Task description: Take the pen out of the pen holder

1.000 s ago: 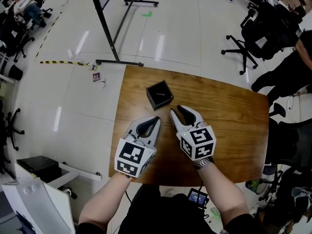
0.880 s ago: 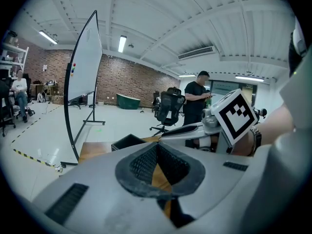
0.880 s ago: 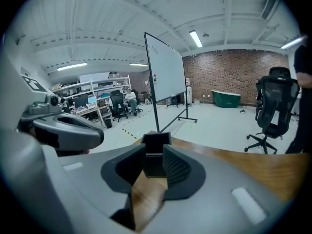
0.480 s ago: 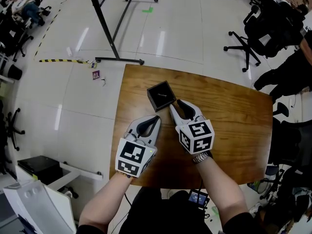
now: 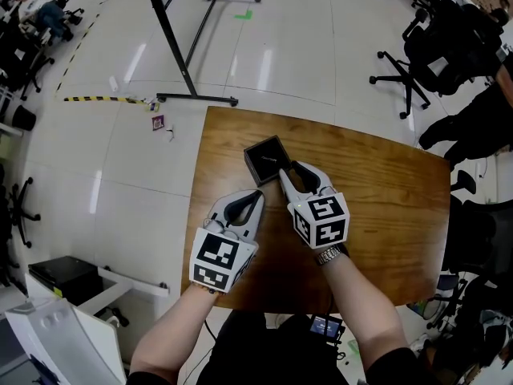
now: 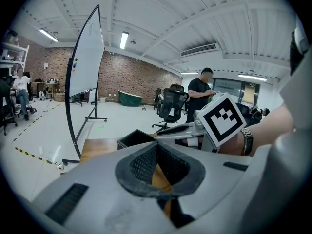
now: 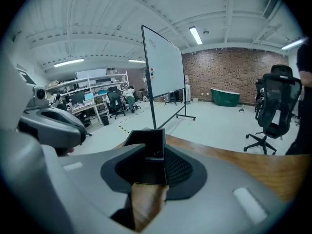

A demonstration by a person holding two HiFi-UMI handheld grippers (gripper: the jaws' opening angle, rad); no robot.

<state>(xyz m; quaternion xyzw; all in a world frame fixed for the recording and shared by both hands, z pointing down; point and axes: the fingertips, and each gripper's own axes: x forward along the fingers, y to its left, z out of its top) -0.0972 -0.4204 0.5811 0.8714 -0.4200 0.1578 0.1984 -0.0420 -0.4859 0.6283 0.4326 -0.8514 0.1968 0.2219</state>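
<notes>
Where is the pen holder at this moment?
In the head view the black pen holder stands on the far left part of the wooden table, just ahead of the right gripper.

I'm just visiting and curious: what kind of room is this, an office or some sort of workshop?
Probably an open-plan office or lab workspace. There is a rolling whiteboard, swivel office chairs stand about a wide bare floor, and desks with monitors line one side.

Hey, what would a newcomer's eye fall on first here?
The right claw, under its black-and-white marker cube, is open and points at a small black pen holder on the wooden table's far left part. The left claw, shut, hangs beside it, nearer the person.
</notes>
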